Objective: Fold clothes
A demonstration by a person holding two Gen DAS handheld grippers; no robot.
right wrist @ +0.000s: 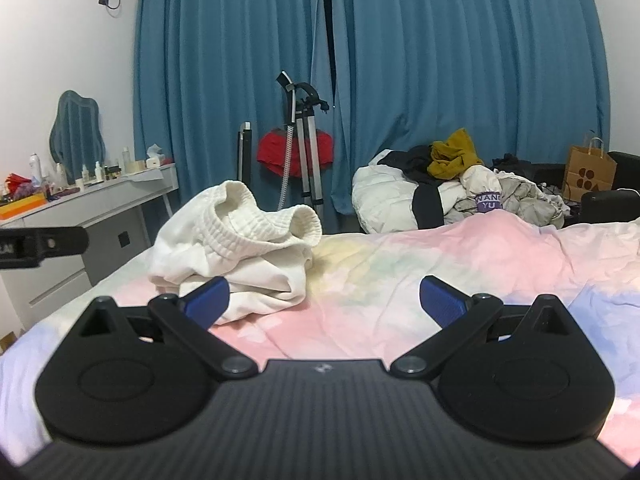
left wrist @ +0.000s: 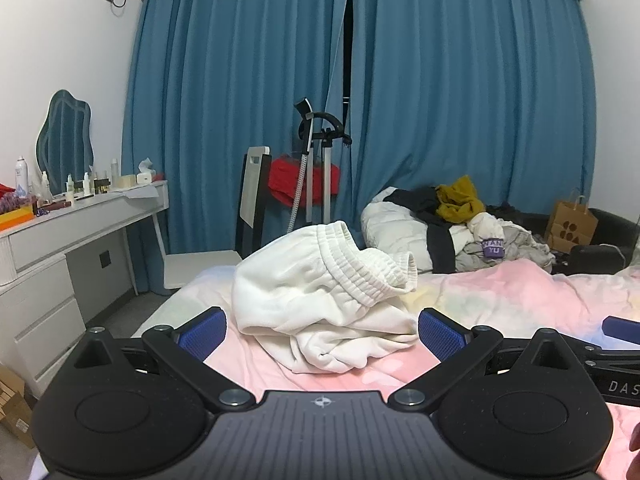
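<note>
Bedroom scene, teal pleated curtains [left wrist: 440,80] across the back wall, bed with pastel pink, yellow and blue tie-dye cover [right wrist: 400,280] as the work surface.

Crumpled white fleece sweatpants with ribbed elastic waistband [left wrist: 320,292] lie in a heap on the cover, unfolded, waistband standing up and open at the top. In the left wrist view the heap sits at 12 o'clock, right ahead between the two fingers; in the right wrist view it sits at 10 o'clock [right wrist: 240,248], partly behind the left blue pad.

Left gripper [left wrist: 322,330]: jaws wide apart, blue ribbed pads [left wrist: 202,334] flanking the heap's near edge, whether the pads touch the cloth cannot tell. Right gripper [right wrist: 324,300]: jaws wide apart, nothing between them, bare cover below.

Outward: pile of mixed clothes, white, black, mustard and grey [left wrist: 460,224], at 1 o'clock on the far end of the bed. Brown paper bag with handles [left wrist: 572,224] at 2 o'clock. Garment steamer on a metal stand [left wrist: 316,160] with a red cloth at 12 o'clock by the curtains. White dressing table with bottles and wavy-edged mirror [left wrist: 80,216] at 9 o'clock.
</note>
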